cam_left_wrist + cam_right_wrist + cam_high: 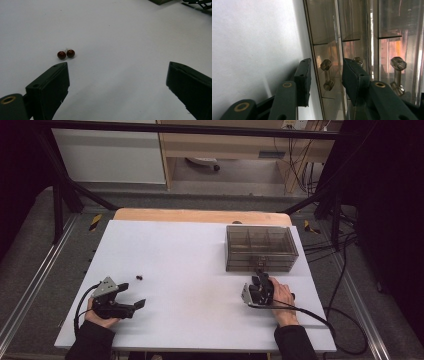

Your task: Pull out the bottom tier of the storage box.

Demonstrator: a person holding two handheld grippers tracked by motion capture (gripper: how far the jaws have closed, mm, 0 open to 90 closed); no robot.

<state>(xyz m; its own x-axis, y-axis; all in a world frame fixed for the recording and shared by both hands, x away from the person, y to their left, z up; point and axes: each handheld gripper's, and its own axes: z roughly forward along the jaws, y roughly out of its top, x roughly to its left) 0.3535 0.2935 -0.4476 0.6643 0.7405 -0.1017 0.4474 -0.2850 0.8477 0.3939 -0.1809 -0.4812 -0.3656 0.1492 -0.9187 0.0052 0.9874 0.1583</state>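
Two small dark red beads [139, 277] lie side by side on the white table [190, 255]. My left gripper [132, 295] rests just near of them, open, and the beads [66, 54] sit a little beyond its left jaw with nothing between the jaws [117, 67]. At the right stands a smoky clear drawer box [260, 247]. My right gripper [261, 274] is up against its front. Its jaws [325, 67] stand on either side of a small clear drawer handle [326, 75], with a gap on both sides, so it is open.
A second drawer handle [397, 72] shows farther along the box front. The box has several compartments on top. A wooden strip [200, 215] runs along the table's far edge. Cables trail off the table's right side [330, 320].
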